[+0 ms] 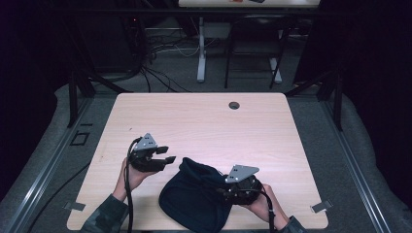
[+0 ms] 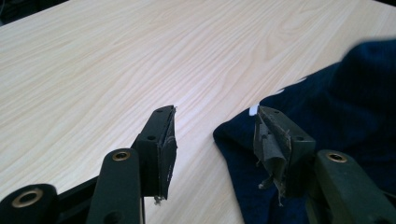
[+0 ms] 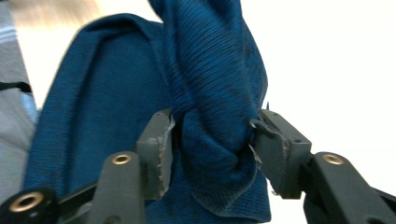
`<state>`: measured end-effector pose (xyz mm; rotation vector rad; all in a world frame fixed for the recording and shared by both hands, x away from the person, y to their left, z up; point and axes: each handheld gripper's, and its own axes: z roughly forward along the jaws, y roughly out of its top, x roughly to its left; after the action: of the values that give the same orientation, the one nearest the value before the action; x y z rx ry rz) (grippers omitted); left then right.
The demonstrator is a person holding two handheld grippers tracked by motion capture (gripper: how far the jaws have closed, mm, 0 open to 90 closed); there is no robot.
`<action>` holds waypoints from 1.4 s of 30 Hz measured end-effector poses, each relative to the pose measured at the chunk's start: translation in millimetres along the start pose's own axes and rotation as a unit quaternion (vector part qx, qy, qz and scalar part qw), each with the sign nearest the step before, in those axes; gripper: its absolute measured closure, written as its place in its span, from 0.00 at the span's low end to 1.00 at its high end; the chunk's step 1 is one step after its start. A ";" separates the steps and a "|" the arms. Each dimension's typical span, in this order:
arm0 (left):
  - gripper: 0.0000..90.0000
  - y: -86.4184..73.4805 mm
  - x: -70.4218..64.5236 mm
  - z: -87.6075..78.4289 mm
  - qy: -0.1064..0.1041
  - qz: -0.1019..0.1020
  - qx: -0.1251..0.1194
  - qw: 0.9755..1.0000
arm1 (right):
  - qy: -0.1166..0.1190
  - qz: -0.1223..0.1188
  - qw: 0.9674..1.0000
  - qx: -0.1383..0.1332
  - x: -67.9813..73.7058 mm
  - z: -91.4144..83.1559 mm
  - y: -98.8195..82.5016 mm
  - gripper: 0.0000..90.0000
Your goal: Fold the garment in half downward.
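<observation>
A dark blue knitted cloth (image 1: 192, 199) lies crumpled on the light wooden table (image 1: 204, 121) near its front edge, with one bunched part raised. My right gripper (image 1: 219, 187) reaches into the cloth from the right. In the right gripper view both pads (image 3: 163, 140) press against a thick twisted fold of the cloth (image 3: 215, 93), which takes up the whole gap of the right gripper (image 3: 212, 135). My left gripper (image 1: 167, 154) hangs just left of the cloth, open. In the left gripper view bare table lies between the jaws of the left gripper (image 2: 215, 121), and the cloth's edge (image 2: 345, 102) lies under the right-hand jaw.
A round cable hole (image 1: 234, 105) sits near the table's far edge. Small metal clips (image 1: 74, 206) mark the front corners. Bare wood stretches behind and to both sides of the cloth. A desk leg (image 1: 201, 48) and cables stand on the floor beyond.
</observation>
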<state>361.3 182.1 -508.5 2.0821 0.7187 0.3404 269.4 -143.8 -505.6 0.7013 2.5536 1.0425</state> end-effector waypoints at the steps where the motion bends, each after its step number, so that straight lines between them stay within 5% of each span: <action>1: 0.53 1.0 -1.9 1.2 -0.003 0.000 -0.002 1.000 | 0.007 0.001 1.000 -0.001 0.8 -0.9 -0.1 0.51; 8: 0.49 10.7 -15.5 13.4 -0.030 0.022 0.006 0.999 | 0.060 0.021 0.997 -0.031 0.5 -9.1 -1.7 0.38; 13: 0.47 9.6 -25.9 21.1 -0.054 0.039 0.026 0.997 | 0.048 0.055 0.996 -0.045 -7.9 -12.4 -6.7 0.38; 17: 0.46 4.0 -40.0 28.6 -0.084 0.061 0.054 0.993 | 0.048 0.081 0.995 -0.023 -8.2 4.6 -14.1 0.41; 24: 0.50 -16.6 -54.0 46.1 -0.108 0.090 0.114 0.983 | 0.067 0.059 0.995 0.050 6.1 39.8 -21.1 0.66; 28: 0.50 -22.1 -52.5 53.3 -0.107 0.074 0.116 0.985 | 0.065 0.057 0.995 0.059 1.9 46.4 -22.6 0.68; 30: 0.50 -22.4 -52.1 55.4 -0.103 0.066 0.117 0.986 | 0.043 0.052 0.996 0.059 -0.3 48.6 -21.6 0.68; 37: 0.50 -20.8 -55.0 67.0 -0.046 0.033 0.115 0.992 | -0.001 0.034 0.997 0.066 -24.8 61.3 -14.9 0.68; 42: 0.50 -19.9 -53.2 72.6 -0.017 0.006 0.108 0.994 | -0.026 0.057 0.996 0.058 -49.9 72.9 -9.8 0.64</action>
<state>346.9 110.8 -565.2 2.2913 0.7497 0.2415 340.0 -135.2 -559.0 0.9013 2.5712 0.9018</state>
